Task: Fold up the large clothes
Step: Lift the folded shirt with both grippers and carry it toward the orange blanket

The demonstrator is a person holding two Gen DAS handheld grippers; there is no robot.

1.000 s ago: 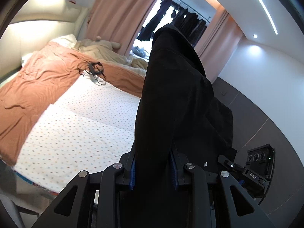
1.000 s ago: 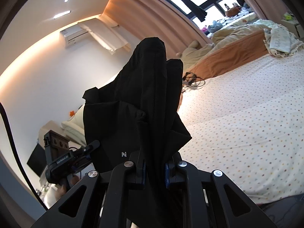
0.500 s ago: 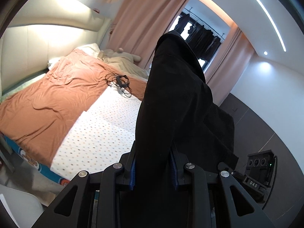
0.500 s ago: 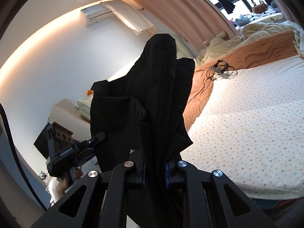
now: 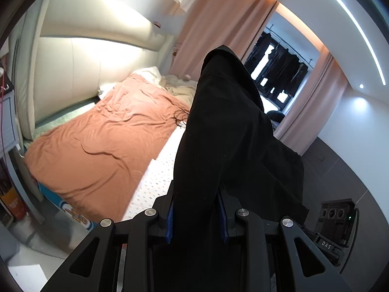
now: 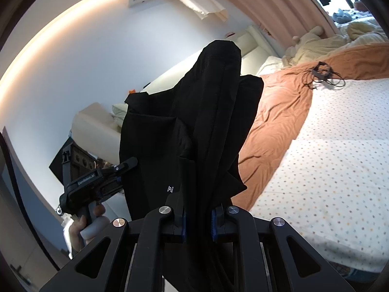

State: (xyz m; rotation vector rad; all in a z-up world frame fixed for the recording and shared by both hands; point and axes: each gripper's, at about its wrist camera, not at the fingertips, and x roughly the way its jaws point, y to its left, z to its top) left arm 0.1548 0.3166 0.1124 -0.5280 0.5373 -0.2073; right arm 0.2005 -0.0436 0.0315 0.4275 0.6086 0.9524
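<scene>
The black garment (image 5: 226,131) is held off the bed between both grippers. In the left wrist view it fills the centre, its long axis running from the jaws at 6 o'clock up to a folded peak near 12 o'clock, with a wider flap spreading toward 4 o'clock. The left gripper (image 5: 196,215) has its blue-padded fingers (image 5: 169,221) pinching a thick bundle of the cloth. In the right wrist view the garment (image 6: 209,126) again stands along the 6-to-12 line, its rounded top tilted slightly toward 1 o'clock, and a broad panel bearing a small white logo extends toward 9 o'clock. The right gripper (image 6: 197,221) also pinches the fabric, its fingers (image 6: 214,222) pressed against a narrower gather. In that view the left gripper (image 6: 114,177) shows at 8 o'clock, held by a hand (image 6: 85,223), its tip at the edge of the panel. The bed (image 6: 328,160), with a dotted white sheet, lies toward 3 o'clock, and an orange blanket (image 5: 104,141) covers its far part. A tangle of black cable (image 6: 324,75) rests where blanket meets sheet, at 2 o'clock.
</scene>
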